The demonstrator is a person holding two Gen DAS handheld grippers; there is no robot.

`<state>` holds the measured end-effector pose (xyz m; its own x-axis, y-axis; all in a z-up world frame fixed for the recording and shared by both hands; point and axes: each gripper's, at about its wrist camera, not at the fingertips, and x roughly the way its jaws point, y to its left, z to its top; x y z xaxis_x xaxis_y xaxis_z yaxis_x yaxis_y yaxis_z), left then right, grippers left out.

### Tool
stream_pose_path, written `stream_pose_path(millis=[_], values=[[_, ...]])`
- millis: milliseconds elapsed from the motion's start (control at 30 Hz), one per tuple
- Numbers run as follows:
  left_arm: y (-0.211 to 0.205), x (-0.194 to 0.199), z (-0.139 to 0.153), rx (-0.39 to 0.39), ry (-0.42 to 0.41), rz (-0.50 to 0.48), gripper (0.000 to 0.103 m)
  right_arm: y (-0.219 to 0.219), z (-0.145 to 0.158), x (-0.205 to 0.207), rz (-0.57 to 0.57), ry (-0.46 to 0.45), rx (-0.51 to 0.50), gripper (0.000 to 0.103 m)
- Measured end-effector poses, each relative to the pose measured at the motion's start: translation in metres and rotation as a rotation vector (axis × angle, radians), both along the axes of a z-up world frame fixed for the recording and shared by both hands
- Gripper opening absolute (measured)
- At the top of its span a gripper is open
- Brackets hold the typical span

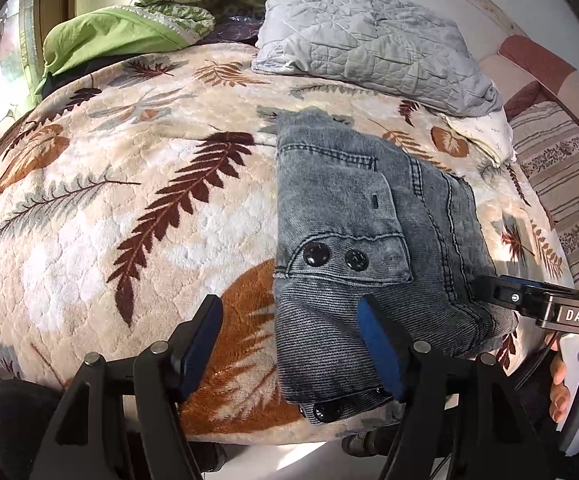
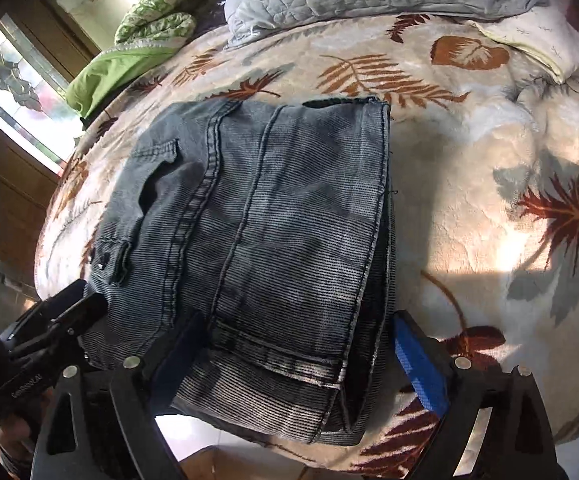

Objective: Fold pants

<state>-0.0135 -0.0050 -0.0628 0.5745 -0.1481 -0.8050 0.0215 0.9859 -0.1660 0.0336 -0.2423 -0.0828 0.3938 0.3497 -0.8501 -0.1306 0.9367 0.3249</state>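
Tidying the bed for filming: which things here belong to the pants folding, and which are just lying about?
Part of the job: folded grey jeans, left gripper, right gripper.

Just lying about: grey quilted pillow, green bedding, leaf-print blanket underneath.

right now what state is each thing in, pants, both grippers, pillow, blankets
pants: folded into a compact stack, lying flat near the bed's front edge
left gripper: open, one finger over the pants' waist end, not clamped
right gripper: open, fingers straddling the hem end
grey pillow: rumpled, resting at the head of the bed
leaf blanket: spread flat under the pants
green blanket: bunched in a heap
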Motion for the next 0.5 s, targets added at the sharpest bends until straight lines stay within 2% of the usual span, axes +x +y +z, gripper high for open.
stream_pose_path(millis=[100,200,267,333,367,400,500], values=[[0.004,0.002,0.001,0.015,-0.004,0.028,0.071,-0.007,0.027,-0.019,-0.029,-0.106,-0.007,0.095],[-0.003,0.006,-0.014,0.084,0.040,0.015,0.071,-0.010,0.039,-0.037,0.011,-0.157,0.158,0.095],[-0.005,0.005,-0.018,0.096,0.028,0.028,0.072,-0.008,0.028,-0.041,0.063,-0.138,0.257,0.095],[-0.006,0.004,-0.017,0.092,0.030,0.020,0.074,0.000,-0.005,-0.030,0.074,-0.020,0.257,0.093],[-0.007,0.004,-0.016,0.106,0.027,0.017,0.074,-0.001,-0.018,-0.027,0.063,0.010,0.282,0.093],[-0.007,0.003,-0.015,0.117,0.022,0.013,0.074,-0.003,-0.014,-0.032,0.052,-0.036,0.301,0.093],[-0.005,0.004,-0.017,0.103,0.032,0.021,0.075,0.003,-0.011,-0.031,0.058,-0.025,0.279,0.093]])
